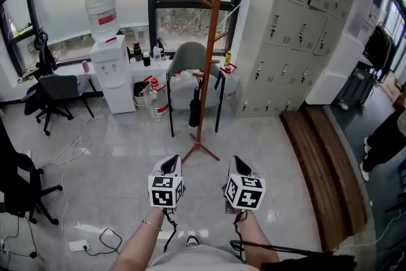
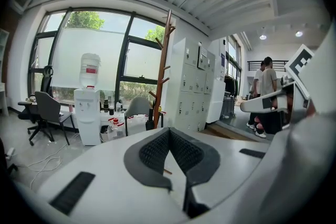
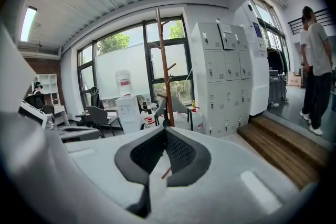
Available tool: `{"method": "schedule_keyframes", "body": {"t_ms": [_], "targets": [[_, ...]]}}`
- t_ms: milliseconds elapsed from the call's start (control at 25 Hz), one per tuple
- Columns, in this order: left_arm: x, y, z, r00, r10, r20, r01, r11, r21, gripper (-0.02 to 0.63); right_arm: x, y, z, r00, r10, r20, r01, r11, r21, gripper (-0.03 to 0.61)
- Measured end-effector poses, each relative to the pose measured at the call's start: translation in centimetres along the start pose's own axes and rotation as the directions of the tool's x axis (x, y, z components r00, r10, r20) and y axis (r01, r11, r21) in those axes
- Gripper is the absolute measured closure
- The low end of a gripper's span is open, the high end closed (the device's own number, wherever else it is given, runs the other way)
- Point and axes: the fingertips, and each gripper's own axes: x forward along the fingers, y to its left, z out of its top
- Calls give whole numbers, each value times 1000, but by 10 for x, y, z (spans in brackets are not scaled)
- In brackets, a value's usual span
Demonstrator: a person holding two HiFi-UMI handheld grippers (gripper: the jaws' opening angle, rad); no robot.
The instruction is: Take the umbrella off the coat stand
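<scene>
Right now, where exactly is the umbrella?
In the head view, the black umbrella hangs low on the brown coat stand, at the pole's left, in front of the grey chair.

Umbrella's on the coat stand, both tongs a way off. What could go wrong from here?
1. The left tongs and right tongs are both shut and empty. Unless one opens before contact, it will likely just knock the umbrella.
2. The umbrella hangs low on the thin coat stand, which has a small tripod foot. A sideways pull could tip the stand toward the chair and water bottles close behind.
</scene>
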Motion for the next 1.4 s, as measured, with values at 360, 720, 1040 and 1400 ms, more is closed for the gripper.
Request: {"method": "schedule_keyframes", "body": {"t_ms": [360,720,1040,1400], "targets": [[38,10,11,1000,27,0,-27,1000,1,611,45,-17,11,999,33,-5,-32,999,34,574],[78,33,14,999,37,-27,-38,999,-24,611,88,-25,9,998,30,-49,-28,999,38,574],[146,61,43,1000,6,-20,-6,1000,0,611,154,-30,34,999,8,-32,-7,999,50,574],[226,105,88,999,-21,-26,21,1000,11,611,240,-27,78,999,-6,-31,8,998,57,574]]}}
